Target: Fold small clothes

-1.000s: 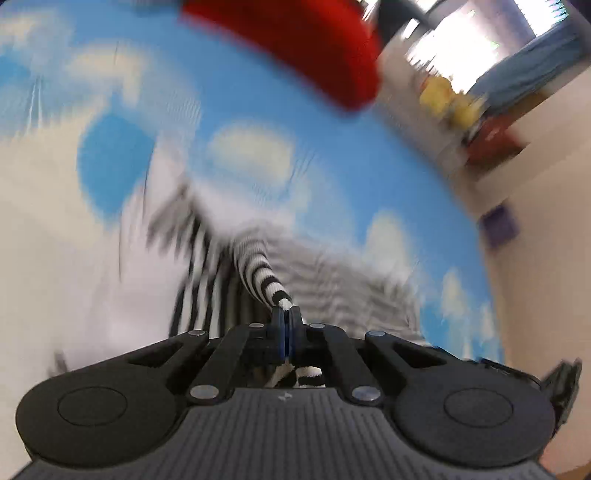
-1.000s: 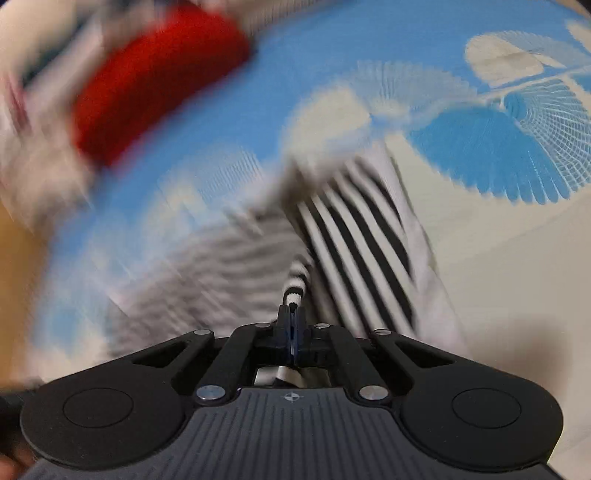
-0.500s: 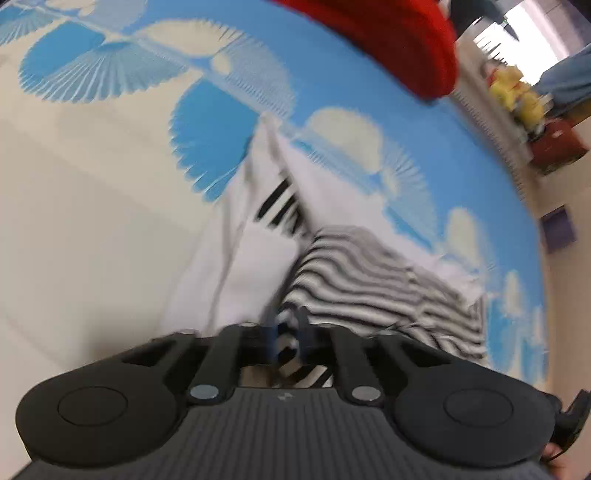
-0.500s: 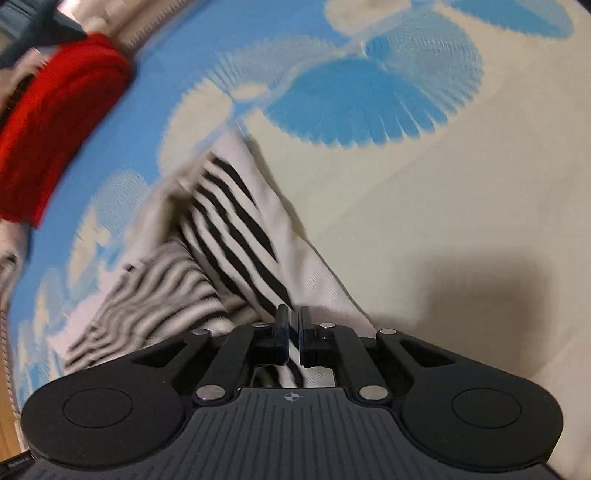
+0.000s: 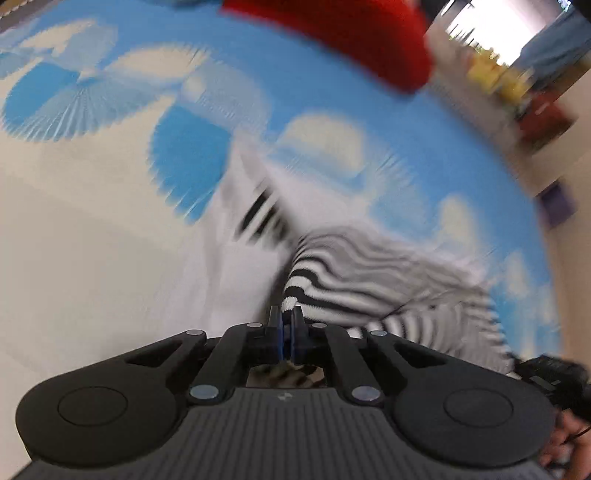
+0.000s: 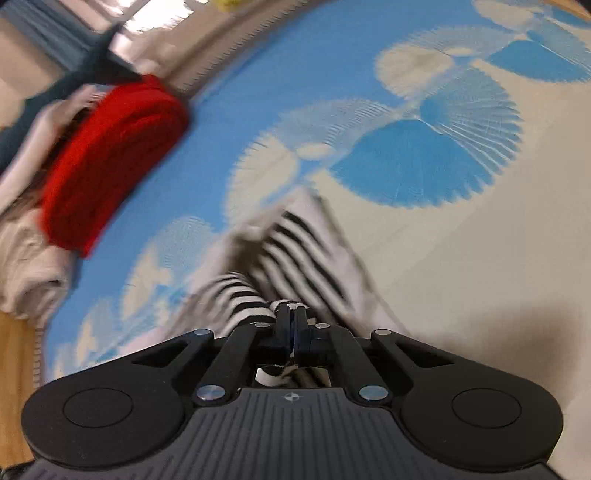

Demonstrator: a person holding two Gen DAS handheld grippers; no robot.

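A blue and cream mat [image 5: 92, 258] with fan and cloud shapes is spread across both wrist views, and most of each picture is filled by it. Both pictures are blurred.

At the far edge of the mat a red cloth [image 6: 110, 158] is seen, thick and rolled or folded; in the left wrist view it sits far and right of centre [image 5: 351, 33], in the right wrist view far and left. Pale cloths [image 6: 29, 273] are piled just beside it on the left in the right wrist view.

On the mat, near the middle, a small black-and-white striped garment [image 5: 388, 280] is laid, partly white on one side. In the left wrist view its striped part runs from the gripper to the right; in the right wrist view [image 6: 303, 258] the stripes run far and to the left of the gripper.

The left gripper [image 5: 285, 321] is seen pressed together, a striped edge of the garment being pinched between its fingers. The right gripper [image 6: 291, 321] is likewise pressed together on a bunched striped edge, with more striped cloth seen behind its jaws. Each gripper's jaws have just been closing, with the garment between them.

At the near right corner of the left wrist view, part of a hand [image 5: 569, 443] is shown.
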